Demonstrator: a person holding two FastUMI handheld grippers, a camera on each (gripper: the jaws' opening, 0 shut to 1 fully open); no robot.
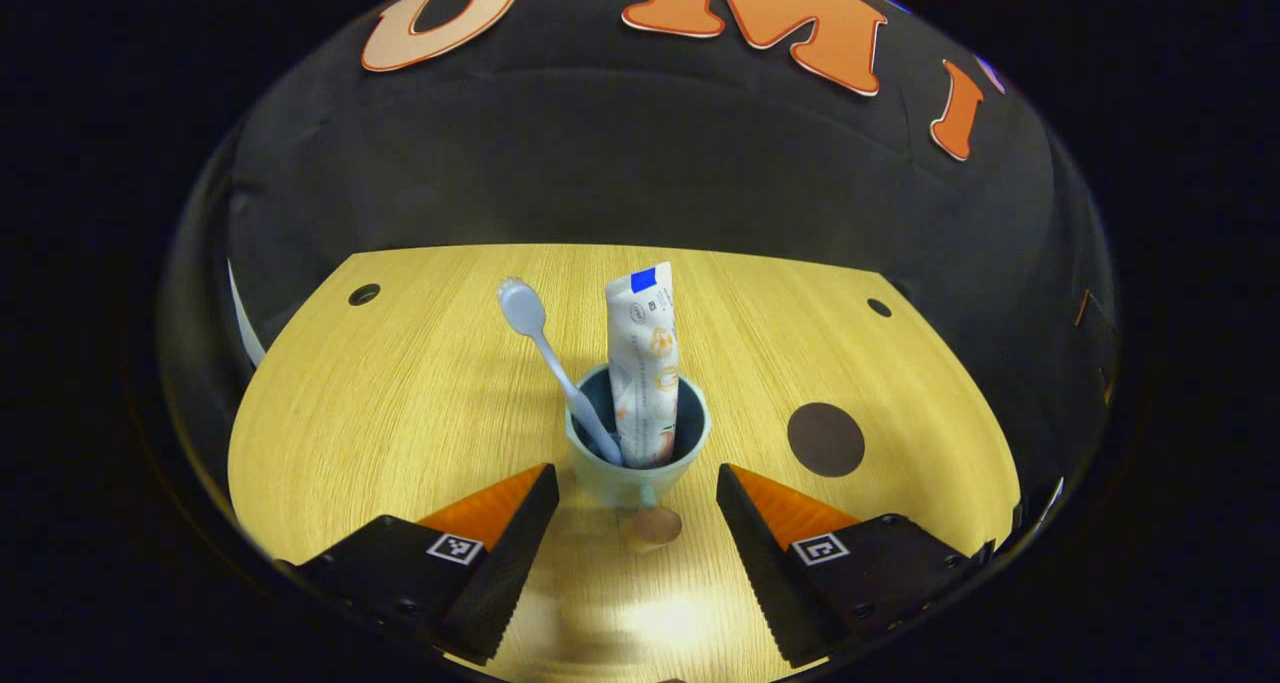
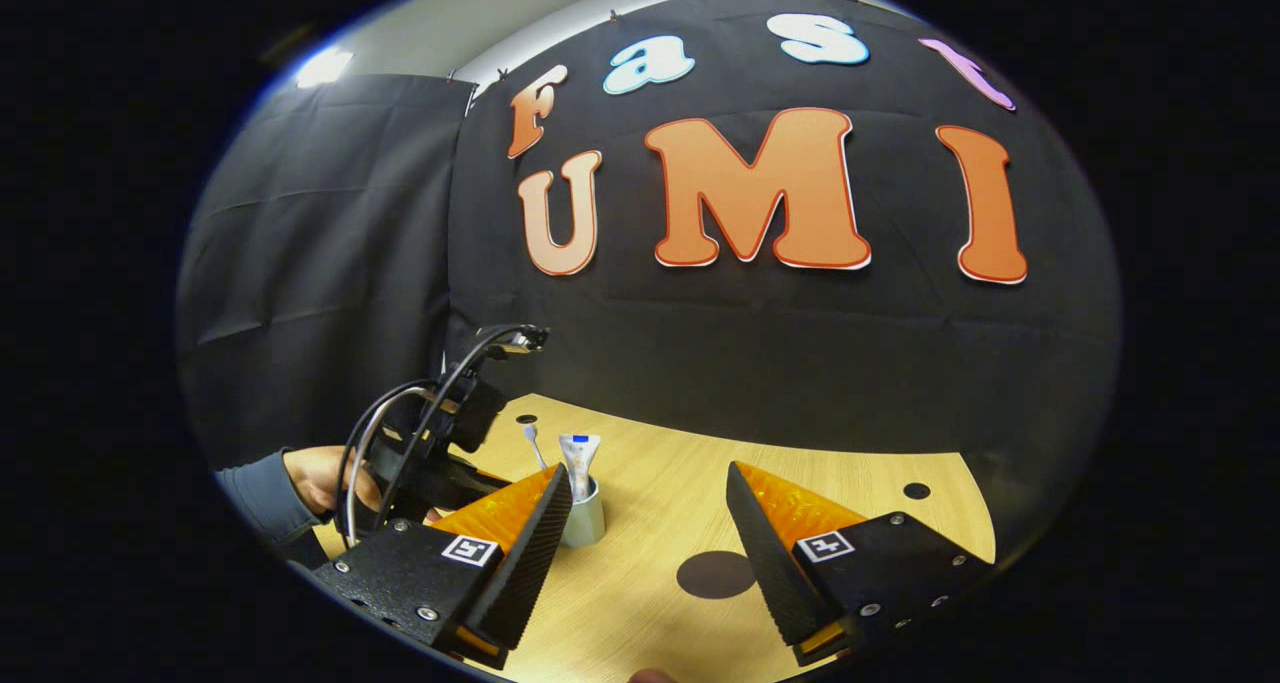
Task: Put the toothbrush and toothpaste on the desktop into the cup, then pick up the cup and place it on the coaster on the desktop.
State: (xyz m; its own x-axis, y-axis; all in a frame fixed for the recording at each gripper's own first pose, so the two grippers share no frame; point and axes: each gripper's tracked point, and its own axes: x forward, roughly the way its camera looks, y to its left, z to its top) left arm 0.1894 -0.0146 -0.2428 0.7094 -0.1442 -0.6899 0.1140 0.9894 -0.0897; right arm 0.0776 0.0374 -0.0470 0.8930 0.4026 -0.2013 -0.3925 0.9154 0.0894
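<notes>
Pale green cup upright on the wooden desktop, holding a white toothbrush (leaning, head up) and a printed toothpaste tube standing tall. Dark round coaster near, apart from the cup. Left gripper spread wide just before the cup, grasping nothing. Right gripper likewise released, empty.

Left gripper view sits low and close, looking straight across the surface at the cup. Right gripper view hangs higher and farther back, angled toward the same cup and dark coaster, which both views share.
</notes>
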